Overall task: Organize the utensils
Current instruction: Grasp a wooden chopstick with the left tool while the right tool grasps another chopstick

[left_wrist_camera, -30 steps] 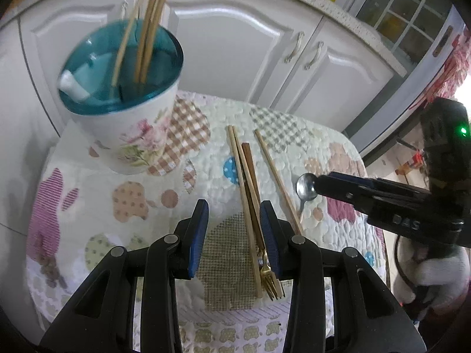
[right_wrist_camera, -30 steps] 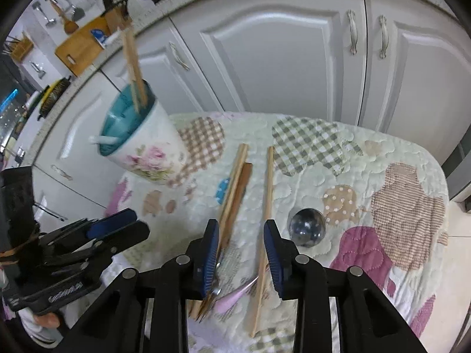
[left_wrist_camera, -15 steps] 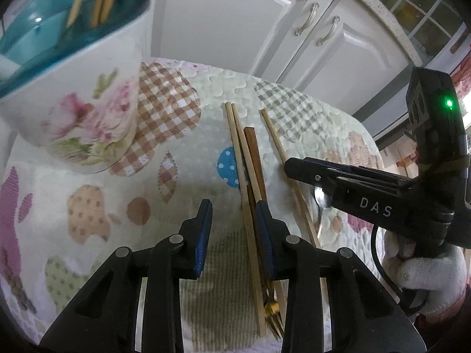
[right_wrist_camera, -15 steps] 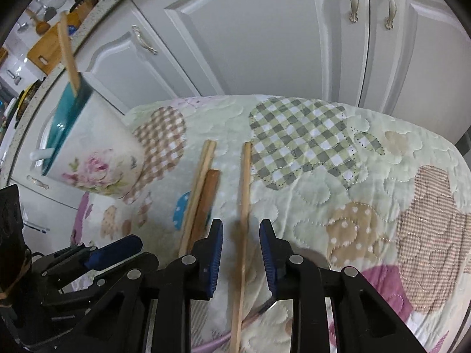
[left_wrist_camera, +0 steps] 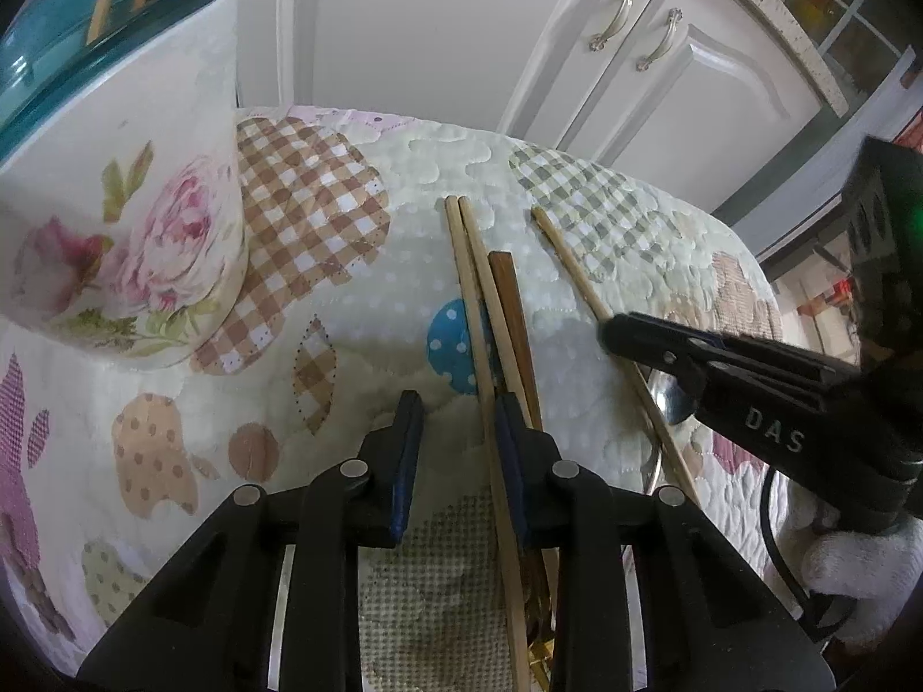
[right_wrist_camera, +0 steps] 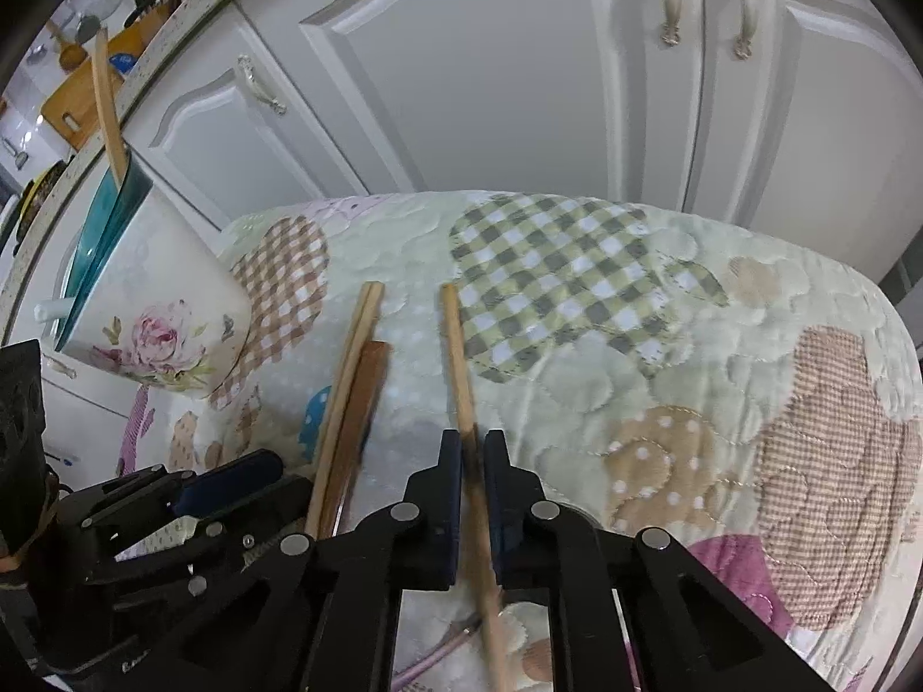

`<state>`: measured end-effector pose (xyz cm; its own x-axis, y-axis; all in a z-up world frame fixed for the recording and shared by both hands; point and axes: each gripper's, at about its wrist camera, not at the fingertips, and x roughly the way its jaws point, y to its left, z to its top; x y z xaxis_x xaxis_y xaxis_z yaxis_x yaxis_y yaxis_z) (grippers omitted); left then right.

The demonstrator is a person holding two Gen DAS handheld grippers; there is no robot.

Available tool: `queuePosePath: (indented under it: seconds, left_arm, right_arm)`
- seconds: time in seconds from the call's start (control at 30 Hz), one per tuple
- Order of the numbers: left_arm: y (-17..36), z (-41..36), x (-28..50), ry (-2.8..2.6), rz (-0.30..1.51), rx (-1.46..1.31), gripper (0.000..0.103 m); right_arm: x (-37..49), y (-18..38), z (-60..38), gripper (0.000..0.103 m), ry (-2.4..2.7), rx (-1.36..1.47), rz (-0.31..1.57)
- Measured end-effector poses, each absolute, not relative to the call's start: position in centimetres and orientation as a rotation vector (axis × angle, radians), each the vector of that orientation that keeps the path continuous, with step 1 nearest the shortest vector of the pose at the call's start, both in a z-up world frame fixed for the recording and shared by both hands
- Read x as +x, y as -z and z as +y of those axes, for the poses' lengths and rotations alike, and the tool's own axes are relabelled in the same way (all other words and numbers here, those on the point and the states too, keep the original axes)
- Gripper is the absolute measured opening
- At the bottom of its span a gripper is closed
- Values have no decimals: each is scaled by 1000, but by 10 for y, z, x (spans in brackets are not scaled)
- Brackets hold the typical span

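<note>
Two pale chopsticks (left_wrist_camera: 461,254) and a dark brown one (left_wrist_camera: 510,300) lie side by side on the quilted cloth (left_wrist_camera: 415,184). My left gripper (left_wrist_camera: 458,461) is down over them, its jaws closing. One pale stick runs between the jaws along the right pad, and the left pad is clear of it. My right gripper (right_wrist_camera: 474,470) is shut on a separate single chopstick (right_wrist_camera: 456,346), which also shows as the single chopstick (left_wrist_camera: 571,271) in the left wrist view. A floral cup (left_wrist_camera: 127,202) with a teal inside holds several chopsticks (right_wrist_camera: 107,109) at the left.
A metal spoon (left_wrist_camera: 669,398) lies under the right gripper (left_wrist_camera: 617,337). A gold fork (left_wrist_camera: 542,651) sits by the left fingers. White cabinet doors (right_wrist_camera: 519,86) stand close behind the table. A white-gloved hand (left_wrist_camera: 848,559) holds the right gripper. The left gripper (right_wrist_camera: 259,478) sits low left.
Both grippers have come down onto the cloth. The right jaws have closed on the single chopstick. The left jaws have narrowed around a pale stick. The cup now looms larger.
</note>
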<state>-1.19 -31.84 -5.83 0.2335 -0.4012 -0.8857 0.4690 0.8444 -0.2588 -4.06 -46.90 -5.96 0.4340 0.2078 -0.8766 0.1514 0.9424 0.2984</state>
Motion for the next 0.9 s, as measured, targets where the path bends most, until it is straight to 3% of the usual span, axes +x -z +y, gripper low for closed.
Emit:
queuePosePath:
  seconds: [0.27, 0.63, 0.73, 0.9]
  left_arm:
    - [60, -323, -10, 628, 1196, 47, 5]
    - [53, -286, -27, 620, 1203, 73, 1]
    - [53, -275, -32, 616, 1213, 68, 1]
    - [47, -273, -28, 606, 1195, 37, 1]
  right_arm:
    - [-54, 61, -479, 6, -61, 459, 1135]
    - [-66, 60, -473, 5, -160, 668, 1125]
    - [-65, 56, -469, 5, -108, 589, 1121]
    - [-53, 47, -468, 16, -76, 494, 1100]
